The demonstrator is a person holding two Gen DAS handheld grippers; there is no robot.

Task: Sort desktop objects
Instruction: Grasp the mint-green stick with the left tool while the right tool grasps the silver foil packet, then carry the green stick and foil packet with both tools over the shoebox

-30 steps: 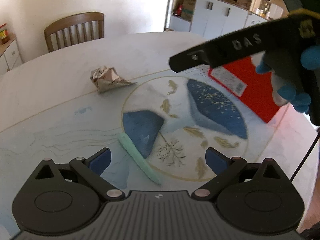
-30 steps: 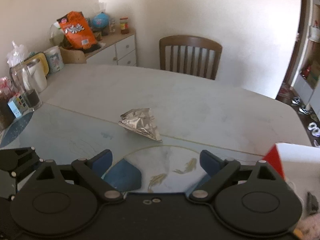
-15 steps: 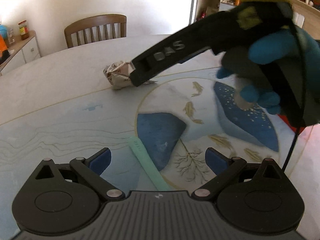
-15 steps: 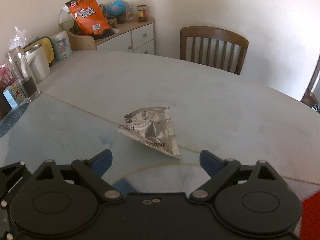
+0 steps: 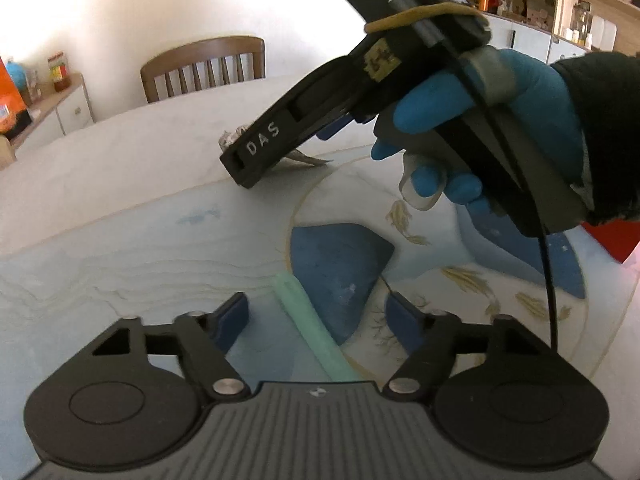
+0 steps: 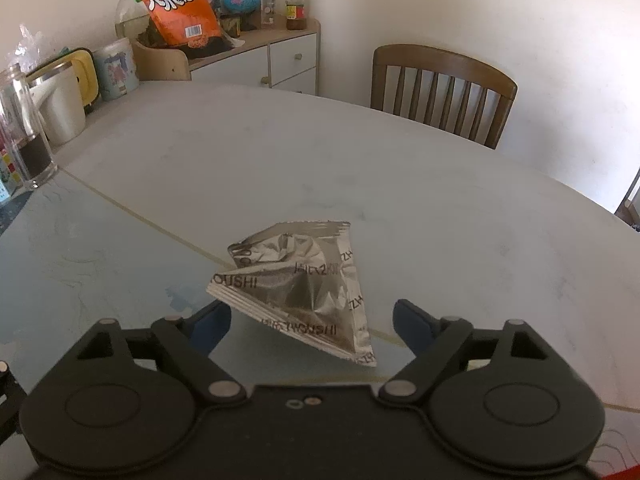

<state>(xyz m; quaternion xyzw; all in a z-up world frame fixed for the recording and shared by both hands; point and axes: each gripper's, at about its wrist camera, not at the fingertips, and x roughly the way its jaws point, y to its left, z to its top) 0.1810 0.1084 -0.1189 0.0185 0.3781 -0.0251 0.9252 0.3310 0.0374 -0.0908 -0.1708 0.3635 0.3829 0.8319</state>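
Two grippers: left, right. One foil wrapper, one green stick, one red box. One chair, one table, one orange snack bag, one kettle, one glass jar.

The left claw points down at a slant, and its jaws are closing with nothing pressed by its blue pads. The right claw also tips down, jaws closing but still wide. At two o'clock in the left view, a blue-gloved hand grips its handle.
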